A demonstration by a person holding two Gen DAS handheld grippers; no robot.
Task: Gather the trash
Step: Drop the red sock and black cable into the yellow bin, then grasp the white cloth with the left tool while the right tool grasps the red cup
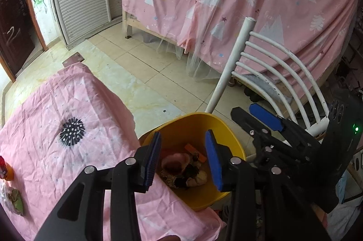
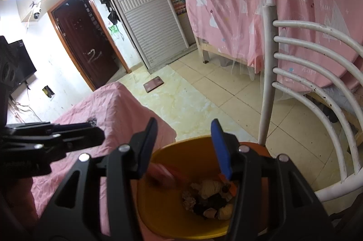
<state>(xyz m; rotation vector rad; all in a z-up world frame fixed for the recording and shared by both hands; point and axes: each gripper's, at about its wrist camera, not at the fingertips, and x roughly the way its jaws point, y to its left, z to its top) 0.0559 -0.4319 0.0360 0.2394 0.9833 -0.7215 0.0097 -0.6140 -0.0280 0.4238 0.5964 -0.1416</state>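
You look to be at the drop-off: both your left gripper (image 1: 183,160) and right gripper (image 2: 185,149) hang spread and empty over the yellow bin (image 1: 181,123), where the trash (image 1: 183,170) lies heaped. More litter (a green scrap (image 1: 17,203) among it) sits on the pink tablecloth (image 1: 68,105), so next swing left and close on a piece.

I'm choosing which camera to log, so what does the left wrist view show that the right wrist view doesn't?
Only the left wrist view shows the black spiky ball, a small orange object and a green scrap on the pink tablecloth. Only the right wrist view shows the dark wooden door in full and a black screen. Both show the yellow plastic bin of trash, the white metal chair and both open hand-held grippers.
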